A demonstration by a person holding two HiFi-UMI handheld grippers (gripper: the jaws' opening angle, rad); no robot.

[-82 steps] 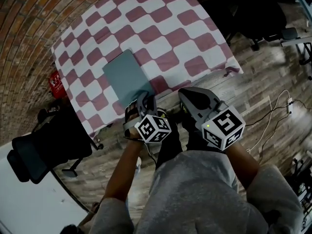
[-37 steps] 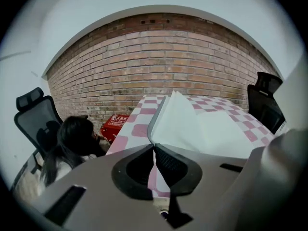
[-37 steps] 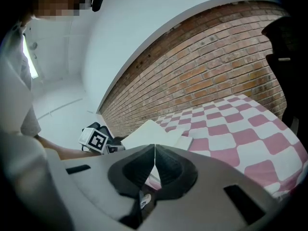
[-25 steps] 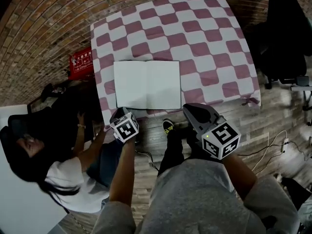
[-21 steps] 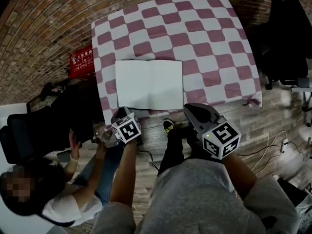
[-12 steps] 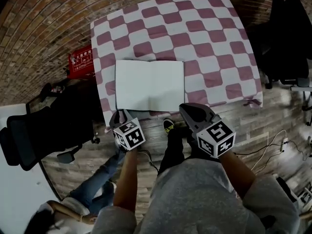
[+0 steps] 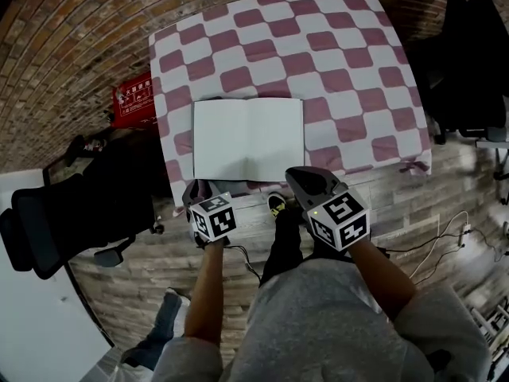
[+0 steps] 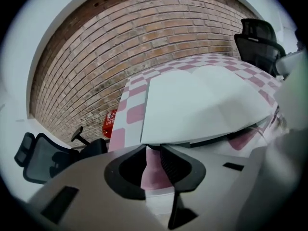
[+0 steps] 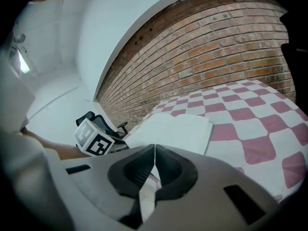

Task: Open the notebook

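The notebook point(image 7: 248, 138) lies open and flat on the pink-and-white checked tablecloth point(image 7: 318, 46), two blank white pages facing up, near the table's front edge. My left gripper point(image 7: 197, 188) hovers just short of the notebook's front left corner; its jaws are opening, with a narrow gap and only cloth seen through it. In the left gripper view the notebook point(image 8: 202, 105) fills the space right above the left gripper point(image 8: 153, 152). My right gripper point(image 7: 296, 175) sits at the front right corner, shut, with nothing held. In the right gripper view the notebook point(image 9: 173, 131) lies beyond the right gripper point(image 9: 154, 163).
A red box point(image 7: 134, 102) leans by the brick wall left of the table. A black office chair point(image 7: 48, 229) stands at the left, and another dark chair point(image 7: 469, 54) at the right. Cables point(image 7: 445, 237) trail on the wooden floor. A person's leg point(image 7: 163, 333) shows at bottom left.
The grey-covered notebook, closed earlier, now lies open. Over the last second my left gripper rolled and its jaws parted, my right gripper sank toward the table edge, and the person at left moved away.
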